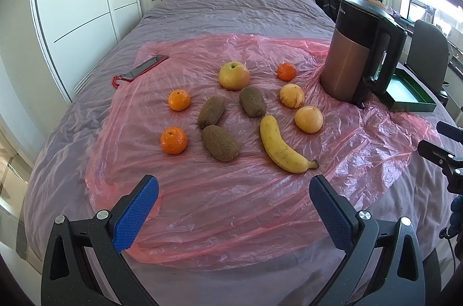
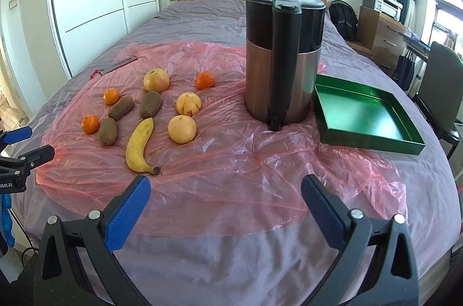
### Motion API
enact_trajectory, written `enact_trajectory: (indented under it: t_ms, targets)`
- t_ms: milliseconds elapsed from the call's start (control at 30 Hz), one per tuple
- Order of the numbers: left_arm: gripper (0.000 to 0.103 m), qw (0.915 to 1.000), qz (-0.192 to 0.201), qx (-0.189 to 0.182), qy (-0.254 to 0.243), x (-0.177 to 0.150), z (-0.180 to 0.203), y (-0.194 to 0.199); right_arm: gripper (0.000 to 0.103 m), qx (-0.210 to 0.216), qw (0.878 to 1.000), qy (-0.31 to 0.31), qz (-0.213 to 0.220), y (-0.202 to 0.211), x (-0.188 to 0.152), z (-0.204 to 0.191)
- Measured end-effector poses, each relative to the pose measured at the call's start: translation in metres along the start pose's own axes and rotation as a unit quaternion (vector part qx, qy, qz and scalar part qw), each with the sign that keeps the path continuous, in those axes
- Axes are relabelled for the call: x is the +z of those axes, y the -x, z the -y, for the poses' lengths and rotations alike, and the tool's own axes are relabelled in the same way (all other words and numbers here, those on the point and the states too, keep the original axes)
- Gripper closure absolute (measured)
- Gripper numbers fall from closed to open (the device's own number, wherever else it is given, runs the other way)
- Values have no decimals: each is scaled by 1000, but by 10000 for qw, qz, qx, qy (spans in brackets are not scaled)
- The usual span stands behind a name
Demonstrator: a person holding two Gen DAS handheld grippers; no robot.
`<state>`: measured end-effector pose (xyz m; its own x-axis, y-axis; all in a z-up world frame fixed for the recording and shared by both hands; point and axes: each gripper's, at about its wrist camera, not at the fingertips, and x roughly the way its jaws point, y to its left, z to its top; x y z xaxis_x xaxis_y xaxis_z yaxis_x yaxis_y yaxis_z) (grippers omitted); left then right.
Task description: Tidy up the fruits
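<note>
Left tongs (image 1: 234, 190), right tongs (image 2: 225, 187) wide apart, empty; banana (image 1: 279, 145) yellow, brown-speckled.

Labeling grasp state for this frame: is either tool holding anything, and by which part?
Nothing is held. The left tool and the right tool both hang open over the pink plastic sheet, short of the fruit.

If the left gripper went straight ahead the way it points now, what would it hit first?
Probably the pink plastic sheet on the bed, since the open left gripper looks tilted down; the first fruit in line is likely the nearest kiwi, though depth is unclear.
</note>
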<state>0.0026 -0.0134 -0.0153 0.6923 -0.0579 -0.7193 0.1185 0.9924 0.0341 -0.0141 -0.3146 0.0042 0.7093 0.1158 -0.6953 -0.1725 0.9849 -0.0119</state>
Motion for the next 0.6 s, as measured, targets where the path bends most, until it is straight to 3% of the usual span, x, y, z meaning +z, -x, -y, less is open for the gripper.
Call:
enact_trajectory:
  t_ms: [600]
  targets:
    - [1,9999,-97,-22,-72,-2,-1,-10,0,99,9998,56,-158,-9,-4,-8]
